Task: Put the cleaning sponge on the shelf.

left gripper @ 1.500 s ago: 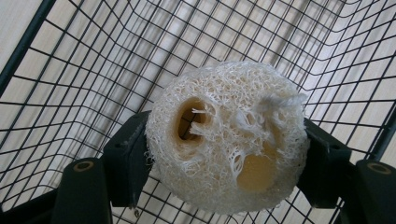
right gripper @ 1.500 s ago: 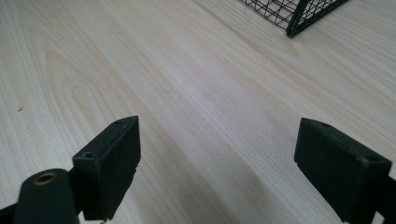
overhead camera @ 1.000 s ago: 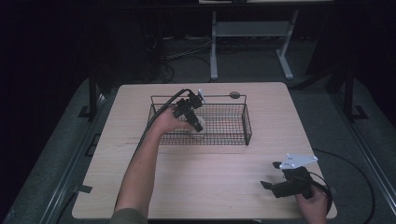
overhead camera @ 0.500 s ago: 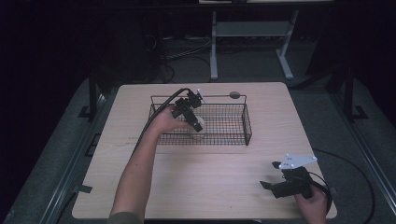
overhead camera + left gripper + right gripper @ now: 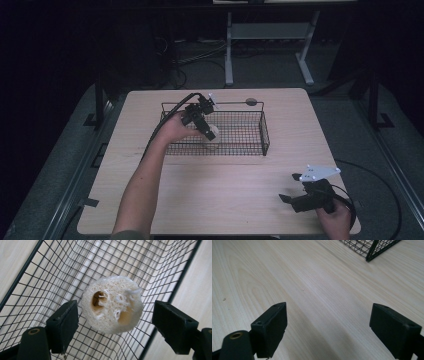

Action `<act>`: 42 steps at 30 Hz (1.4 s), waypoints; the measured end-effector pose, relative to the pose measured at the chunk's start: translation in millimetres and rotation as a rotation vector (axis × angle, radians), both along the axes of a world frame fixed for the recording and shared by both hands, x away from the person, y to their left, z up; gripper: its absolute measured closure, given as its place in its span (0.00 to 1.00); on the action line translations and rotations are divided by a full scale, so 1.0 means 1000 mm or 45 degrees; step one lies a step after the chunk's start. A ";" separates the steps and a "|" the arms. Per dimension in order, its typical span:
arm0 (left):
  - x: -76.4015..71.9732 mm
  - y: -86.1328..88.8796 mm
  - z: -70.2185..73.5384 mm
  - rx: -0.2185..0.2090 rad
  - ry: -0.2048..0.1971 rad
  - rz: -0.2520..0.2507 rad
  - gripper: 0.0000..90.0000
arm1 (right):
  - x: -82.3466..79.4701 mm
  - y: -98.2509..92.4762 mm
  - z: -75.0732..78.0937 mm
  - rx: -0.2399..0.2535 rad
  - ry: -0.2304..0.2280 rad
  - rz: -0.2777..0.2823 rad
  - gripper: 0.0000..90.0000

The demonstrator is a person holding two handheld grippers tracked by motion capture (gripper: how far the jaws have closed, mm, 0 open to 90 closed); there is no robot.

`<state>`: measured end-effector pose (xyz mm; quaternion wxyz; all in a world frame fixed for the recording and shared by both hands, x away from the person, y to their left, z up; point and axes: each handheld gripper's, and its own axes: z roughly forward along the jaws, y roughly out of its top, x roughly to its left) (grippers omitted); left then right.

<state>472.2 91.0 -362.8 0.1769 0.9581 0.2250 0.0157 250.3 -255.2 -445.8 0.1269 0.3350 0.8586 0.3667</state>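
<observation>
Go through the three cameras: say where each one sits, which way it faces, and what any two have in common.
High view: above the person's side, looking forward and down on the table; both forearms, left gripper, right gripper.
Left gripper view: rides that gripper, faces the loofah piece in the wire basket; open jaws.
Right gripper view: faces bare tabletop; open jaws.
Shared: basket and tabletop.

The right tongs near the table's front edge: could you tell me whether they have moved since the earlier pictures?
No. The right tongs sit at the same spot near the table front right corner, open over bare wood.
</observation>
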 end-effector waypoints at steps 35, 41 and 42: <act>-0.035 0.032 0.015 -0.047 -0.043 -0.020 0.23 | 0.001 -0.001 -0.001 -0.016 0.005 -0.018 0.16; -0.042 0.040 0.012 -0.076 -0.047 0.001 0.23 | 0.001 0.001 -0.001 -0.021 0.002 -0.015 0.16; -0.043 0.041 0.012 -0.080 -0.045 0.002 0.23 | 0.001 0.001 -0.001 -0.020 0.002 -0.013 0.16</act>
